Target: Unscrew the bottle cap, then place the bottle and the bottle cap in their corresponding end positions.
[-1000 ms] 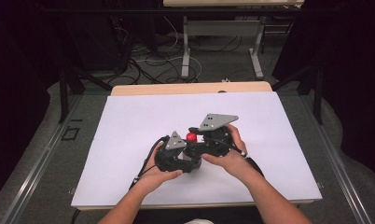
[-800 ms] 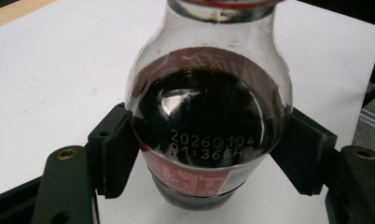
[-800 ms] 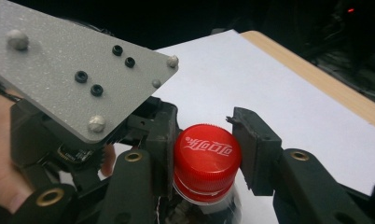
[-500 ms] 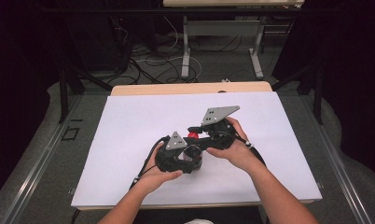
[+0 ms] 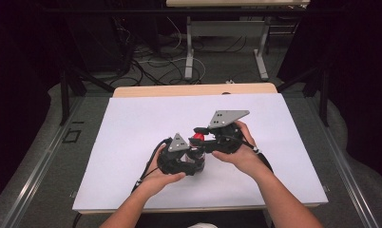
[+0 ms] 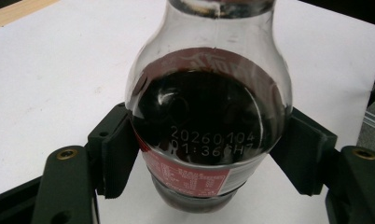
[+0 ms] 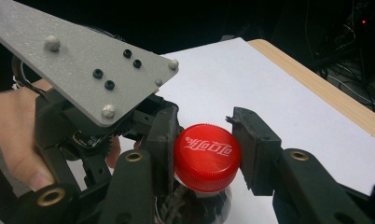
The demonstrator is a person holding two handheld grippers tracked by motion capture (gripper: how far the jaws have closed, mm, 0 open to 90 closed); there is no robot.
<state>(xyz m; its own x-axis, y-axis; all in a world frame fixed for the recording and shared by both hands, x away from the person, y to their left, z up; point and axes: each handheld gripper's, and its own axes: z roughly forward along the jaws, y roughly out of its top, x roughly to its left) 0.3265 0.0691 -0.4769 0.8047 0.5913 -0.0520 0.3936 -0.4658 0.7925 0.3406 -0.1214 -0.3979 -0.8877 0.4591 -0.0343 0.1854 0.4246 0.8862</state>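
Note:
A clear cola bottle (image 6: 206, 116) with dark drink and a red label stands on the white table sheet (image 5: 132, 123). My left gripper (image 6: 206, 156) is shut on its lower body, one pad (image 6: 118, 154) pressing each side. The red screw cap (image 7: 206, 156) sits between the jaws of my right gripper (image 7: 205, 151), which is shut on it from the sides. In the high view the left gripper (image 5: 191, 159) holds the bottle (image 5: 198, 154) near the table's middle, and the right gripper (image 5: 201, 135) reaches the cap (image 5: 196, 137) from the right.
A wooden table edge (image 5: 194, 90) runs along the far side of the sheet. Beyond it stand desk legs and loose cables on the floor (image 5: 156, 61). A hand and the left gripper's grey plate (image 7: 92, 60) sit close to the cap on the left.
The right hand and its gripper have shifted a little to the right and farther back, now angled onto the cap. The left hand and the bottle have stayed put.

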